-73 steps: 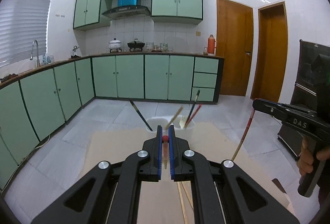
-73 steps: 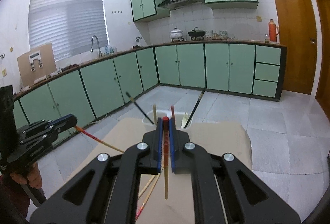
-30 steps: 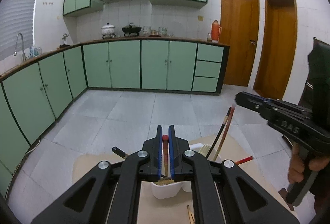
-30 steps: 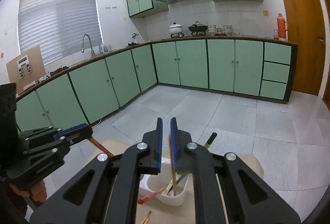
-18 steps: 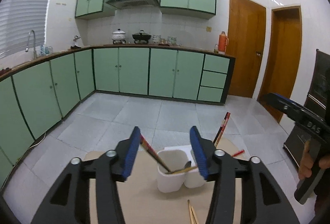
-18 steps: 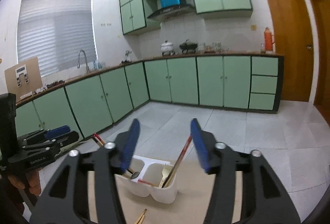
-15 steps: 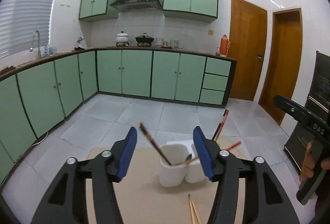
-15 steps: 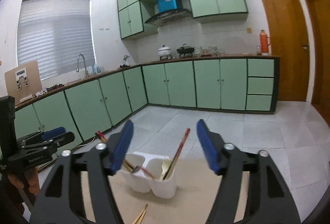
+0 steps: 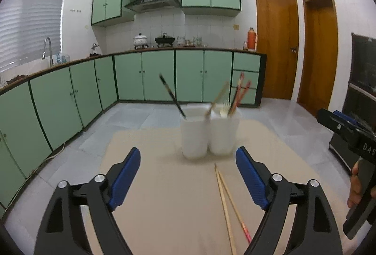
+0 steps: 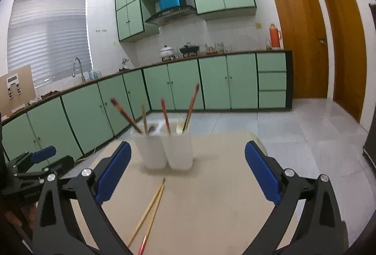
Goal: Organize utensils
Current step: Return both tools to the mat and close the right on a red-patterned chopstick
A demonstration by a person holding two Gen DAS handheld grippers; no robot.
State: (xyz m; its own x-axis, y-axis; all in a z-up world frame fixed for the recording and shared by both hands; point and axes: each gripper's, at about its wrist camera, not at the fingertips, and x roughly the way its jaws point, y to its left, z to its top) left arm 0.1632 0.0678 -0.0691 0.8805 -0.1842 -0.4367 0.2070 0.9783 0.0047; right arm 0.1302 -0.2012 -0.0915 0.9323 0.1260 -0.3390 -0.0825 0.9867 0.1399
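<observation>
both grippers, left gripper (image 9: 188,182) and right gripper (image 10: 186,172), have just been opening and now gape wide, empty; their chopsticks now stand in the white holder (image 9: 209,135) at 12 o'clock; two loose chopsticks (image 9: 225,203) at 5 o'clock look next.

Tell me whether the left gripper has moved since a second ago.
Yes. The left gripper has pulled back from the white holder, which now stands farther ahead; its jaws have just been opening, empty.

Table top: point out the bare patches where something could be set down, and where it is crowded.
Bare table lies left of the loose chopsticks, and more right of them in the right wrist view. Crowded: the white utensil holder at the far middle, with the chopsticks lying just in front.
</observation>
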